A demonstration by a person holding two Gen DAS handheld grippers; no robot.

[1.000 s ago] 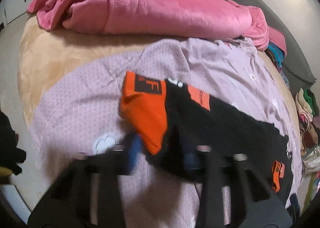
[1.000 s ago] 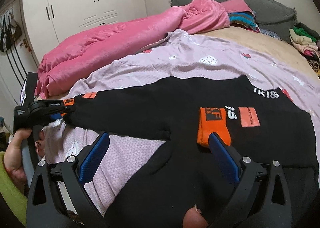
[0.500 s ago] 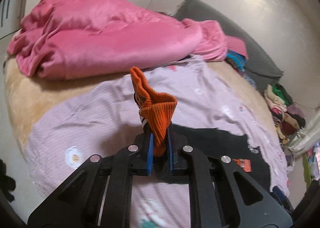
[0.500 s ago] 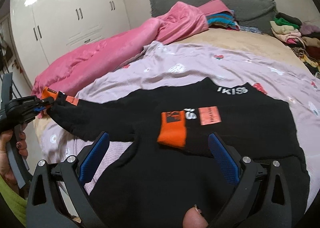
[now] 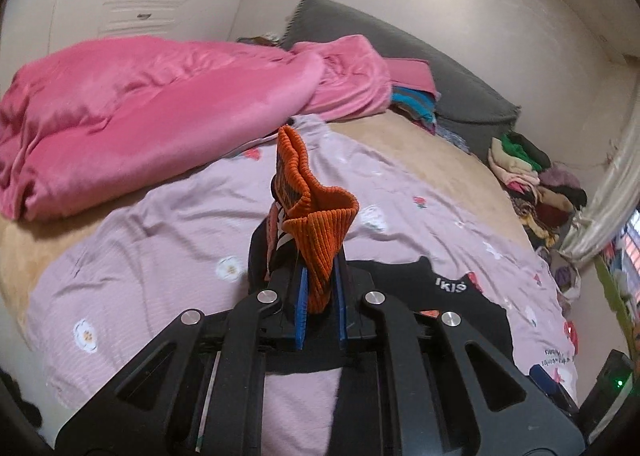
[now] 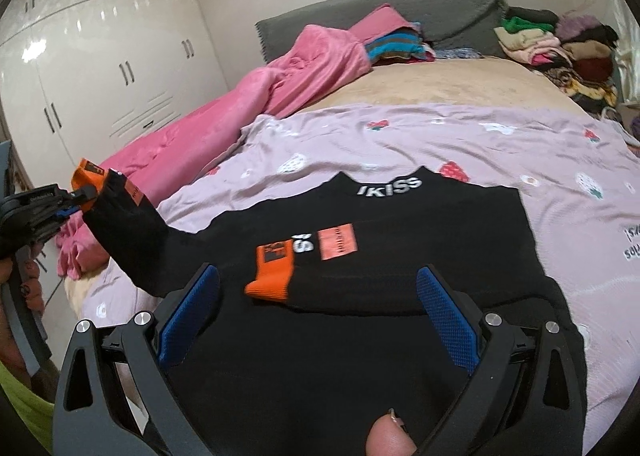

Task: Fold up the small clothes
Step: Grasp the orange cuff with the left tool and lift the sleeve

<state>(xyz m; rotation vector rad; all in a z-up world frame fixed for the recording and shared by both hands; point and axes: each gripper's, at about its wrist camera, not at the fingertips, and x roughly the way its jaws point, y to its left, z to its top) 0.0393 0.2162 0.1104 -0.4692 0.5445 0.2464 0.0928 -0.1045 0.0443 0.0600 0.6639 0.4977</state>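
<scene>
A small black sweater [image 6: 360, 336] with orange cuffs and white "IKISS" collar lettering lies flat on a lilac sheet [image 6: 460, 144]. One sleeve is folded across the chest, its orange cuff [image 6: 272, 276] lying on the black front. My left gripper [image 5: 319, 296] is shut on the other sleeve's orange cuff [image 5: 316, 216] and holds it raised off the bed; it also shows in the right wrist view [image 6: 76, 200] at far left. My right gripper [image 6: 316, 320] is open and empty, hovering over the sweater's lower part.
A pink blanket [image 5: 140, 108] is bunched along the far side of the bed. A grey pillow [image 6: 400, 16] and piles of clothes [image 6: 560, 52] sit at the head. White wardrobe doors [image 6: 100, 76] stand beyond the bed.
My left gripper closed on the orange cuff and lifted the sleeve up off the sheet. My right gripper rose and drew back slightly, staying open.
</scene>
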